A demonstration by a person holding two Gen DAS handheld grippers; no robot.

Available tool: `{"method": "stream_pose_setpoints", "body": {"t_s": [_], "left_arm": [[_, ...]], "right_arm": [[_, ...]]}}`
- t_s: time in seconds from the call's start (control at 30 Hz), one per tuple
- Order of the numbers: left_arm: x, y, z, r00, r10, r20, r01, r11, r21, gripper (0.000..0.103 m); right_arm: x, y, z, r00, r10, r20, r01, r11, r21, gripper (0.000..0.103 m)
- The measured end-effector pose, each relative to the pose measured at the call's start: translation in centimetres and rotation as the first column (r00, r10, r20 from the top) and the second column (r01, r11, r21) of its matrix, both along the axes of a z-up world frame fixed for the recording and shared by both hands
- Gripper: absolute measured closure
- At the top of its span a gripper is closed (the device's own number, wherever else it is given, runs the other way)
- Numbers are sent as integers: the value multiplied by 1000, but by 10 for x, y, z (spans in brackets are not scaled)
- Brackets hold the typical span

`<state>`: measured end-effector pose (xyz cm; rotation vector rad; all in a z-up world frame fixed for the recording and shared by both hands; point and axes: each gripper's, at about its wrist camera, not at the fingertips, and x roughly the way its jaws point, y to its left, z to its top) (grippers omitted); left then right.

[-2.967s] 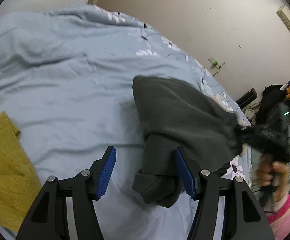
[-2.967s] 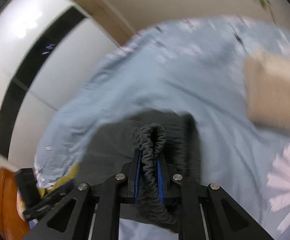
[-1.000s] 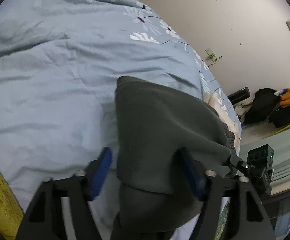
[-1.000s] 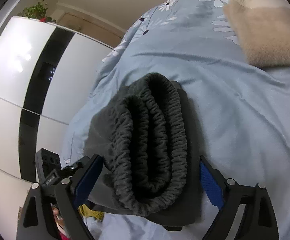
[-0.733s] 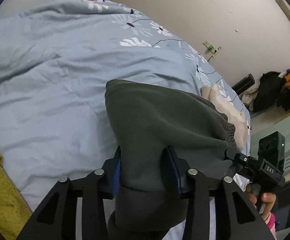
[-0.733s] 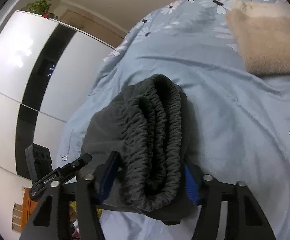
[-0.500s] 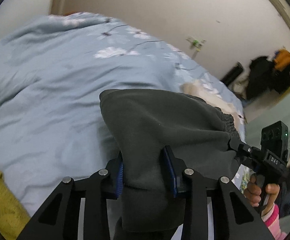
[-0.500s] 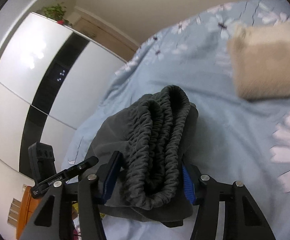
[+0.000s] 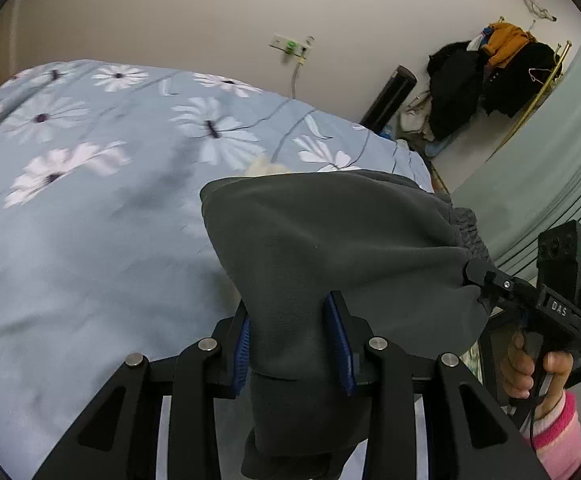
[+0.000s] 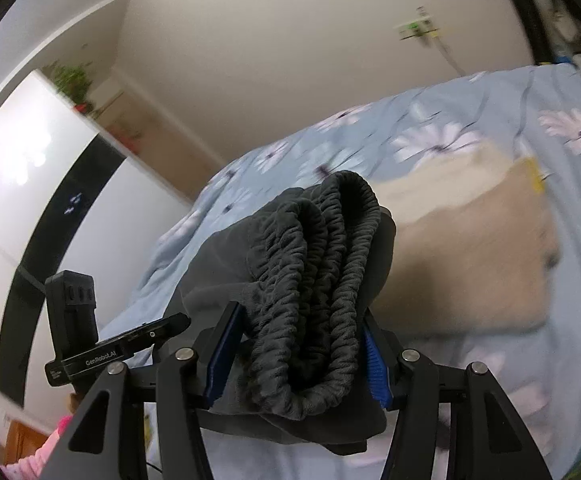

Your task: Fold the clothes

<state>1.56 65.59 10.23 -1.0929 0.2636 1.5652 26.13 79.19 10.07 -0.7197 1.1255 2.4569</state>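
Bed: blue daisy-print duvet [image 9: 90,220], beige folded garment [image 10: 470,264] on it.
Room: cream wall [image 9: 210,8], white wardrobe [image 10: 30,200].
Left hand-held gripper [image 9: 294,340]: clenched on dark grey trousers [image 9: 330,248].
Right hand-held gripper [image 10: 296,356]: grasping their waistband.

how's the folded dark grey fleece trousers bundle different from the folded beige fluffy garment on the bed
The folded dark grey fleece trousers bundle is charcoal, with a ribbed elastic waistband showing; the folded beige fluffy garment is pale tan with no visible band. The trousers are clamped between both tongs; the beige piece lies untouched on the blue floral duvet. Both are folded soft clothing.
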Motion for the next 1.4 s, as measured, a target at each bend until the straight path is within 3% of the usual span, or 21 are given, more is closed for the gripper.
{"method": "stream_pose_setpoints", "body": {"t_s": [0.2,0.37,0.5,0.67,0.73,0.87,1.0,1.13,1.3,1.4], "left_arm": [[1,80,-13,994,-49,-96,49,999,-7,66],[-8,117,-43,992,-37,-117,36,999,-11,67],[-11,112,-66,997,-21,-68,24,999,36,65],[-15,97,-57,999,1,-33,1,998,59,65],[-16,86,-48,998,33,-46,-29,997,75,63],[-16,69,-30,994,93,-64,-86,990,109,57],[11,79,-29,998,21,-62,-15,994,106,56],[37,89,-39,993,-37,-109,45,996,73,56],[43,99,-58,987,-64,-150,69,997,24,56],[39,104,-64,989,-60,-136,60,998,0,56]], "right_arm": [[1,61,-6,994,-108,17,107,993,38,44],[2,81,-39,982,-186,28,186,982,21,44],[4,87,-63,979,-200,38,200,980,-2,44],[4,85,-56,980,-188,71,189,982,1,38],[9,84,-45,977,-188,99,185,982,36,38],[7,77,-4,975,-199,100,177,964,197,38],[-25,74,17,985,-113,128,84,974,211,38],[-57,82,-2,962,-82,261,18,971,240,37],[-65,105,-42,942,-108,317,51,982,183,37],[-78,106,-50,925,-113,363,31,974,224,37]]}}
